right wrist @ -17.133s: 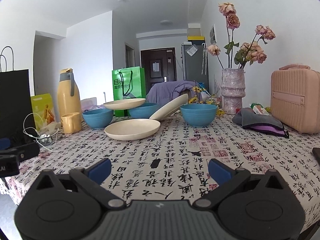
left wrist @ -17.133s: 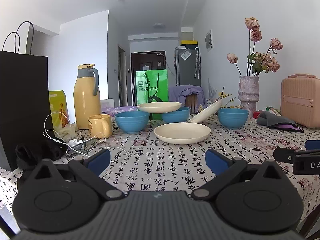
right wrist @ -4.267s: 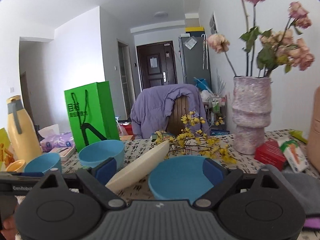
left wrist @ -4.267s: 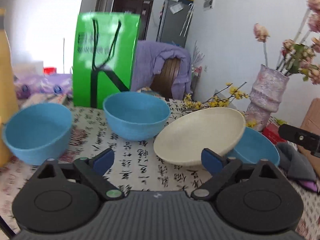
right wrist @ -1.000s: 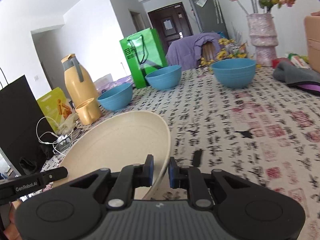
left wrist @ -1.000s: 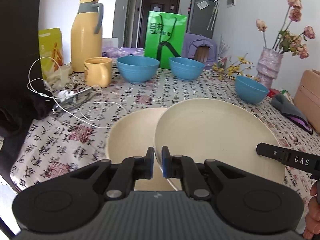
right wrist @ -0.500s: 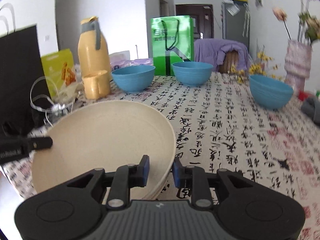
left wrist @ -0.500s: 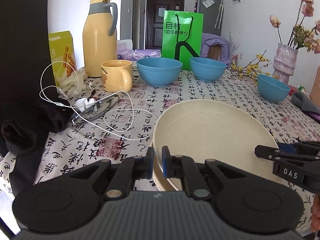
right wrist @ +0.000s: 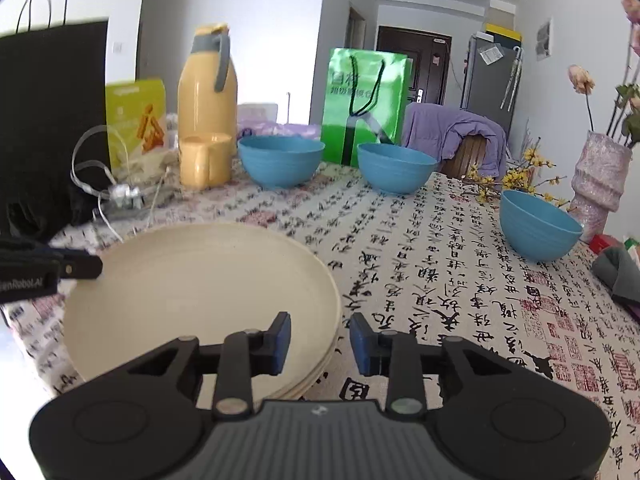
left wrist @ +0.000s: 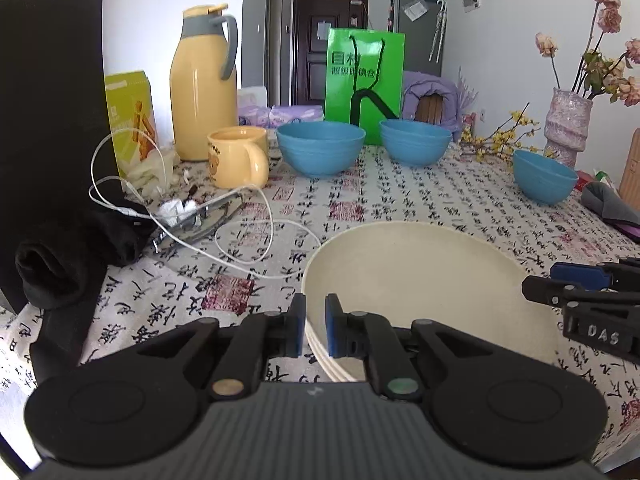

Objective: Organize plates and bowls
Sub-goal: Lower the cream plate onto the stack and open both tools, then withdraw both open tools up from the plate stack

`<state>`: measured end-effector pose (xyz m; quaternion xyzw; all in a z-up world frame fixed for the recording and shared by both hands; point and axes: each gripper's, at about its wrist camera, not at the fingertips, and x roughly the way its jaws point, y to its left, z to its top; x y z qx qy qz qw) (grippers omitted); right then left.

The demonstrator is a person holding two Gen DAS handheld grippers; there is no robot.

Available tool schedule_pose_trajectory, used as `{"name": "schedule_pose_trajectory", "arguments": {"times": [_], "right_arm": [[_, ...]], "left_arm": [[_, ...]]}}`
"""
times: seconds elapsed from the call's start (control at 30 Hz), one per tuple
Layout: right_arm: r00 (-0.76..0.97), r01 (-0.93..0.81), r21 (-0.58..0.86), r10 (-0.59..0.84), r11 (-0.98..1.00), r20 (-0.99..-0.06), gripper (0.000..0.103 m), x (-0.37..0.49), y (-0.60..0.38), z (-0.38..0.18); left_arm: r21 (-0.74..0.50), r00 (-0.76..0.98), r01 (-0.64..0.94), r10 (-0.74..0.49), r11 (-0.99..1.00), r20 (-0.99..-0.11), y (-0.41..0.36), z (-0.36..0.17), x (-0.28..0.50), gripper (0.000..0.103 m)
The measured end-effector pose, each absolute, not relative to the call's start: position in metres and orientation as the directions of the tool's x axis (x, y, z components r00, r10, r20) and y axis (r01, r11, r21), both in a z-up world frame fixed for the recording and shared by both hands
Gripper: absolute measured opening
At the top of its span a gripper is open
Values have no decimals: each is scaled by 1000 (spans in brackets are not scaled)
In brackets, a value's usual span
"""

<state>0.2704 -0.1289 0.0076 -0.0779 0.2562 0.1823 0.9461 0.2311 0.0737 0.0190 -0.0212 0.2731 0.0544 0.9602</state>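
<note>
Left view: the left gripper [left wrist: 316,326] is nearly closed, pinching the plates' [left wrist: 424,280] near rim — stacked on the table [left wrist: 400,196].

Right view: the right gripper [right wrist: 320,344] is opening — the rim lies between its pads, untouched.

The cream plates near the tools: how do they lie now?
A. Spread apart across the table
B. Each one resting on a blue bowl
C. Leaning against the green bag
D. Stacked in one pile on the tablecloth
D: the cream plates sit in one pile on the tablecloth, their rims layered at the near edge, while the three blue bowls stand apart and empty behind them.
</note>
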Motion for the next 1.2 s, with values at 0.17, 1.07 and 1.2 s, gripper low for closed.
{"name": "schedule_pose_trajectory", "arguments": {"times": [0.17,1.07,1.2], "right_arm": [[823,-374,25,344,927,-453,48,253,-158,25],[937,-197,88,214,976,-277,94,147,-319,9],[934,-196,93,215,976,-285,94,156,-324,6]], "left_arm": [[-13,887,-83,68,996,-457,47,30,209,40],[5,942,54,-49,999,-331,-83,16,138,103],[10,940,49,-43,999,-337,-87,17,152,103]]}}
